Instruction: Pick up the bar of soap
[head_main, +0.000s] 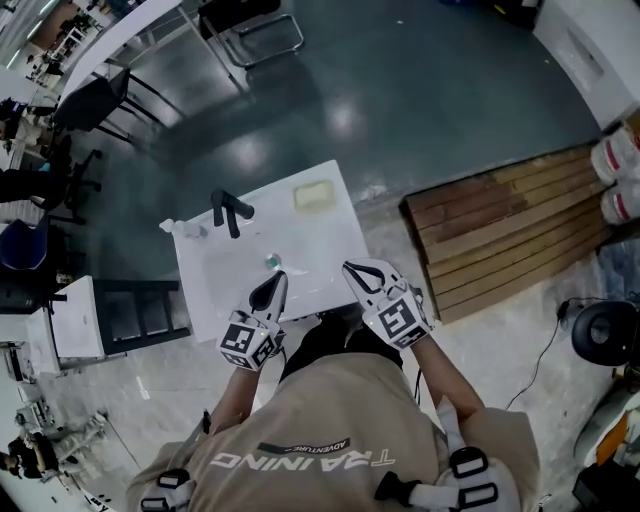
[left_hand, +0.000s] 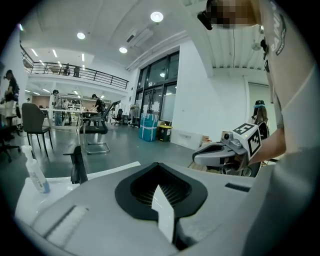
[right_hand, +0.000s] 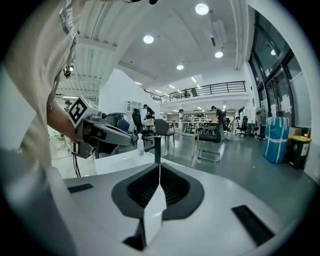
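The bar of soap (head_main: 313, 196) is a pale yellow block lying at the far right of the white table (head_main: 330, 255). My left gripper (head_main: 277, 283) hovers over the table's near edge, jaws shut together on nothing. My right gripper (head_main: 353, 269) is held level with it at the near right corner, also shut and empty. Both are well short of the soap. In the left gripper view the closed jaws (left_hand: 160, 192) point across the table with the right gripper (left_hand: 220, 152) alongside. The right gripper view shows its closed jaws (right_hand: 159, 186). The soap shows in neither gripper view.
A black faucet (head_main: 230, 211) stands at the table's far left, with a clear pump bottle (head_main: 186, 230) beside it. A small green item (head_main: 272, 262) lies near the front. A wooden pallet (head_main: 500, 225) lies on the floor to the right, and chairs (head_main: 95, 100) stand at far left.
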